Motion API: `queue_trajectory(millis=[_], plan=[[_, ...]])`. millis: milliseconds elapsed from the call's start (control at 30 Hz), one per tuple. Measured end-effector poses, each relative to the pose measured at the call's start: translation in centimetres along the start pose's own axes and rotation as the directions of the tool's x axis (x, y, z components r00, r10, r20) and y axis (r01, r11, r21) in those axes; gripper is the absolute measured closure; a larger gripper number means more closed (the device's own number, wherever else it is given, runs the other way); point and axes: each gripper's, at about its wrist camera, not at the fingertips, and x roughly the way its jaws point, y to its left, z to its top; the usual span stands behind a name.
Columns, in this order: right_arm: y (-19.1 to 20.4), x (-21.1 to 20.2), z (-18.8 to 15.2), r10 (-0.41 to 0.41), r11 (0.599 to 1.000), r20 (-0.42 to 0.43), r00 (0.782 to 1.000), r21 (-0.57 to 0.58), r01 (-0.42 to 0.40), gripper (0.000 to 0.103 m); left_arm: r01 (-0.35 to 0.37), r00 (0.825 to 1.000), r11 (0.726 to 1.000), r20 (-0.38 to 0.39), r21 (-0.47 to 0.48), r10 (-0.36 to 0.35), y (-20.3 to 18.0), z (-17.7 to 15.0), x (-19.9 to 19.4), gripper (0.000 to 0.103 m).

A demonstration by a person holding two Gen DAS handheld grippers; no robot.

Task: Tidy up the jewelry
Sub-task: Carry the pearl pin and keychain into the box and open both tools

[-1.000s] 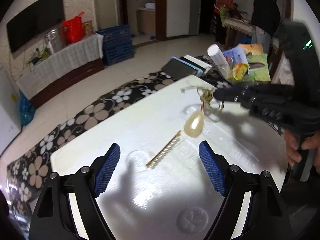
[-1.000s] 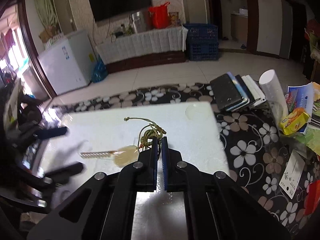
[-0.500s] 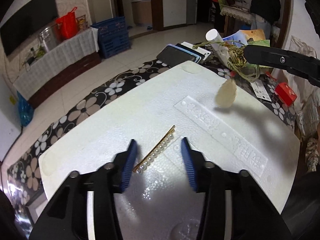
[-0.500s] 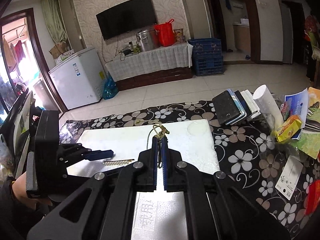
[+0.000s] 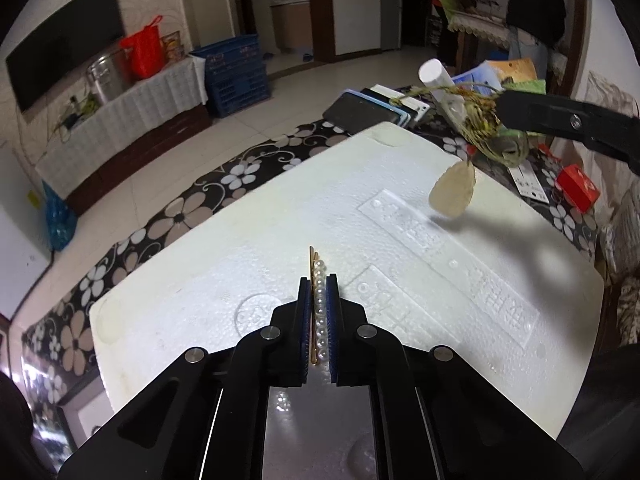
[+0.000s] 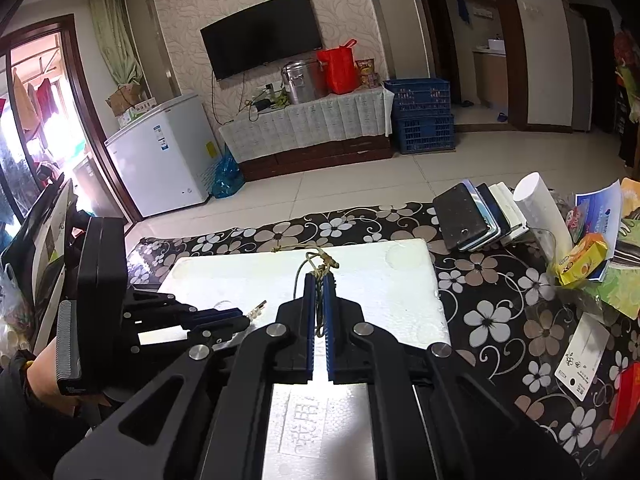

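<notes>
- Your left gripper is pressed together on the pearl hair clip; the blue pads clamp the row of pearls from both sides.
- The clip's gold tip projects past the pads, over the white foam board.
- Your right gripper is pinched on the olive cord of the pendant necklace.
- The knotted end of the cord sticks out beyond the right pads.
- The pale oval pendant hangs from the cord, clear of the board, above its right part.
- The board rests on a black floral tablecloth.
- Both items are well apart from each other.
</notes>
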Motion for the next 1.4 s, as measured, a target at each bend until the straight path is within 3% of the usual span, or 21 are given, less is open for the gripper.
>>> queue_trajectory(millis=[433,700,900,1067,1233,1400], plan=[[3.9,-0.6,0.7,0.059,0.997,0.024,0.998,-0.042,-0.058,0.099,-0.013,0.998,0.998,0.065,-0.054,0.016,2.3,-0.3,-4.0,0.095],[9.1,0.0,0.7,0.133,0.986,0.016,0.991,-0.101,-0.131,0.099,-0.049,0.994,0.994,0.096,-0.098,0.058,5.2,-2.0,-6.9,0.095],[14.0,0.9,0.5,0.225,0.964,-0.004,0.974,-0.145,-0.223,0.099,-0.095,0.988,0.982,0.107,-0.160,0.113,9.5,-4.5,-9.8,0.095],[18.7,1.8,-0.5,0.291,0.934,-0.055,0.955,-0.198,-0.296,0.099,-0.158,0.981,0.957,0.068,-0.242,0.180,15.0,-8.5,-11.2,0.095],[22.8,3.0,-3.0,0.339,0.904,-0.141,0.930,-0.223,-0.364,0.099,-0.200,0.978,0.935,-0.009,-0.293,0.207,18.8,-12.5,-10.2,0.095],[26.4,4.8,-6.3,0.334,0.887,-0.244,0.910,-0.246,-0.391,0.099,-0.179,0.984,0.930,-0.073,-0.322,0.165,21.0,-15.6,-8.0,0.096]])
